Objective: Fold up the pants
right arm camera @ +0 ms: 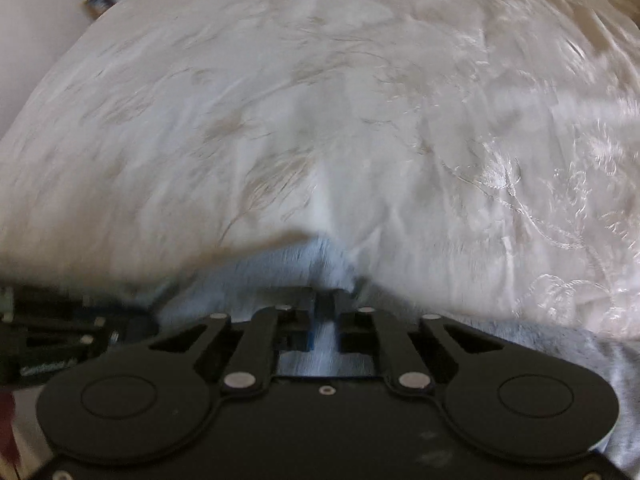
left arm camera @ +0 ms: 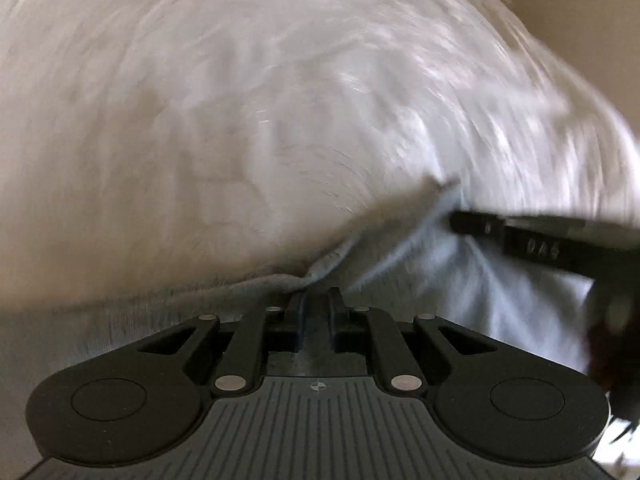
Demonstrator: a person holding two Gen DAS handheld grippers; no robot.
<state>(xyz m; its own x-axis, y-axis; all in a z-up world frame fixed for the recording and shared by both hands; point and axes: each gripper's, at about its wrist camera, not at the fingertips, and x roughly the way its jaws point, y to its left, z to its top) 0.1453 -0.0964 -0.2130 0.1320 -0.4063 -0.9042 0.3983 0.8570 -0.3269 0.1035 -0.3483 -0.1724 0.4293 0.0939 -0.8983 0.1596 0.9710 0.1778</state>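
Firstly, from the left wrist view, one pair of pants (left arm camera: 460,280) is recorded as pale grey-blue cloth with a soft, slightly fuzzy edge, bunched and creased, lying low in the picture on a white embroidered bedspread (left arm camera: 240,120). The left gripper (left arm camera: 316,300) is seen with its jaws drawn close together on a fold of the pants' edge, which is pinched between the fingertips. The cloth edge runs from lower left up to the right, where the tip of the right gripper (left arm camera: 460,222) enters from the right side and is held against the raised fabric. The whole view is motion-blurred, so the long axis of the garment cannot be told. From the right wrist view, the pants (right arm camera: 280,272) are noted just ahead of and beneath the right gripper (right arm camera: 326,300), with more grey fabric trailing off to the lower right. Its jaws are nearly closed, with a strip of the pale blue cloth held between them. The left gripper (right arm camera: 60,340) is seen at the left edge, close beside. The bedspread (right arm camera: 320,100) fills the rest of the frame. Counted: one garment, two grippers, one bedspread.
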